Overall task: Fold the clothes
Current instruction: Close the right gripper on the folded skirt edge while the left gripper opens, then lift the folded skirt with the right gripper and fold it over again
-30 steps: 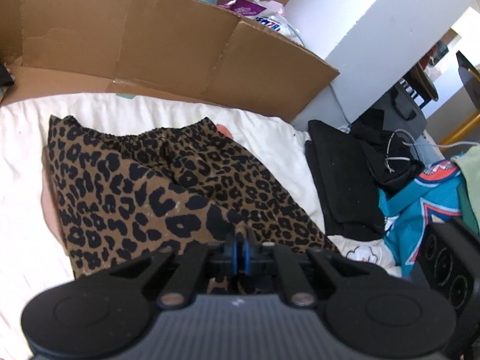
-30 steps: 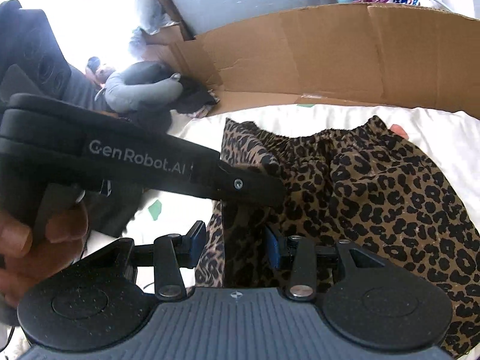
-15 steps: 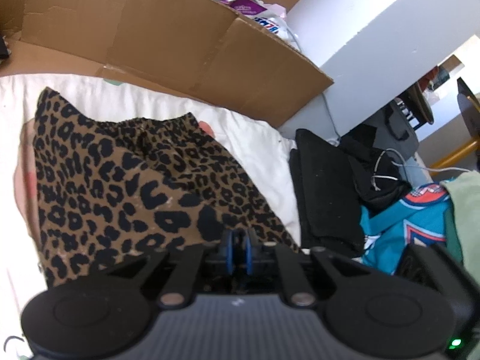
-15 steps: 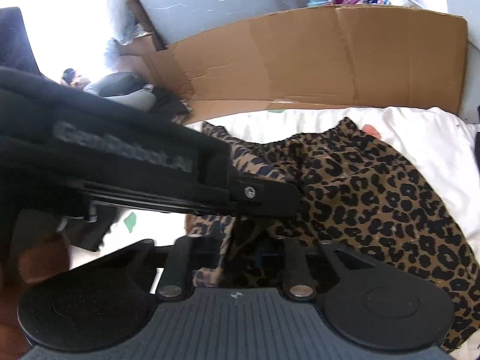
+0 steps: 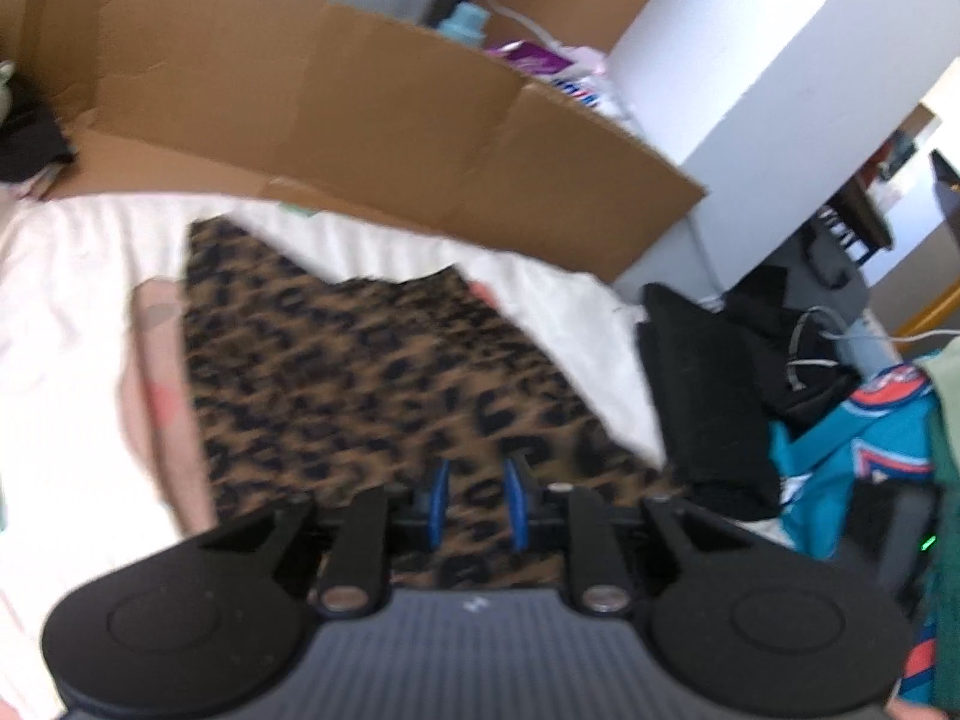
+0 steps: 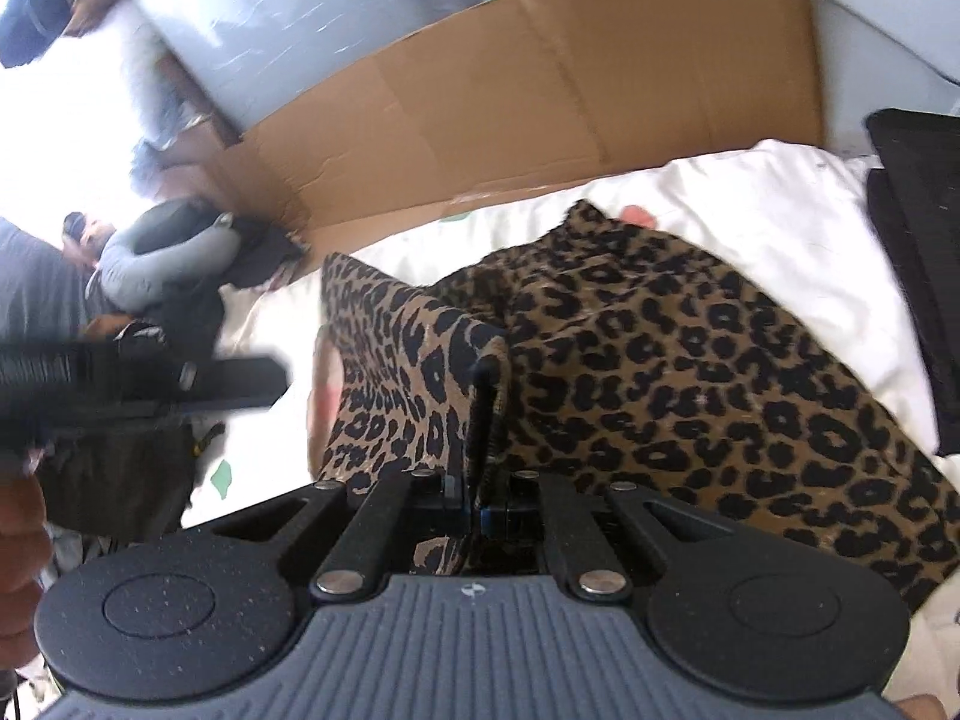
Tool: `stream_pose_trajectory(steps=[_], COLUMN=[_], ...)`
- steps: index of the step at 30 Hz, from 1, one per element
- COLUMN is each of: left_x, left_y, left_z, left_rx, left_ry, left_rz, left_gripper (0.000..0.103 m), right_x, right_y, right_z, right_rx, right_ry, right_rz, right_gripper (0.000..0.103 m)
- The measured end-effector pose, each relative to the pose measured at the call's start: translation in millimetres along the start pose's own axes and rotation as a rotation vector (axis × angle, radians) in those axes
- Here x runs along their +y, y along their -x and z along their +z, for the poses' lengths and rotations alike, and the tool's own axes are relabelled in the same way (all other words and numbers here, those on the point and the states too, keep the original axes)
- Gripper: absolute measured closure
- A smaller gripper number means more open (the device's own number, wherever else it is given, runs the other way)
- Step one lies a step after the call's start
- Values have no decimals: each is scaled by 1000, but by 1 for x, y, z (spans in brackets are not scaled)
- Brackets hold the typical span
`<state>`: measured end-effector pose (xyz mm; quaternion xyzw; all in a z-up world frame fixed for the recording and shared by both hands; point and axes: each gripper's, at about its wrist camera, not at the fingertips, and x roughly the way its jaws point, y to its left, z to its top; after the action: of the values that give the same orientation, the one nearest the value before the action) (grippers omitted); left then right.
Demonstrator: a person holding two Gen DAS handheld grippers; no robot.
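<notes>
Skirt (image 6: 690,372): leopard print, lying on the white sheet (image 6: 780,204) of the bed, in front of the cardboard (image 6: 570,90). Most of it lies flat; the left edge is lifted and turned over toward the middle, showing a raised flap.

Right gripper (image 6: 477,507): your fingers are pinched together on that lifted edge, the fabric rising straight out of them. Hold it just firmly enough; the cloth is thin and will slip if you slacken.

Left gripper (image 5: 477,501): your fingers stand apart, nothing between them, low over the near hem. The left wrist view is blurred, so whether the tips touch the cloth cannot be told.

Step, as judged: a fold of the left side across the body of the skirt.

Handling notes:
- Carry the held edge across in a low arc, so the flap lays down rather than drops.
- Keep the edge parallel to the far side; a slant here gives a crooked fold.
- You could use the open fingers to pin the near hem or take a second point on the same edge, so the fold line stays straight.
- Watch for bunching at the gathered waistband near the cardboard.

Nearby, not in play: black clothes (image 5: 702,396) and a teal garment (image 5: 840,456) just off the sheet to the right.
</notes>
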<state>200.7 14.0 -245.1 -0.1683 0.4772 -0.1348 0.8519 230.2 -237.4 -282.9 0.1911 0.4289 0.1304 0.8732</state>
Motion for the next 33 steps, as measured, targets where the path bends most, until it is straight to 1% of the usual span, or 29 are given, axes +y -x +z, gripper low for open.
stream_pose_trajectory(steps=[4,7,10,13,20,25,29,33], left_x=[16,25,31,31,26,17,15,17], left_y=[-1,-4,-5,-10,-23,-28,-35,-43], left_z=[-15,-26,-34,-39,-46,-38,-18,3], left_rx=[34,68,89,109,145,169,183,194], left_ry=[16,29,51,40,4,-78,-139,-176], left_rz=[54,79,80,85,91,81,89,103], left_gripper=[80,79,78,75,74,73,73,73], right_x=[-13,-22,-30,-41,-75,-106,-130,-149], right_y=[13,23,32,39,49,46,43,39], right_z=[3,5,7,7,-1,-16,-28,-42], right_rx=[-19,-35,-53,-69,-100,-107,-112,-117], right_ry=[-31,-54,-76,-108,-198,-264,-317,-377], right_rz=[-23,-46,-65,-81,-139,-152,-162,-169], right_gripper=[102,102,102,102,102,102,103,102])
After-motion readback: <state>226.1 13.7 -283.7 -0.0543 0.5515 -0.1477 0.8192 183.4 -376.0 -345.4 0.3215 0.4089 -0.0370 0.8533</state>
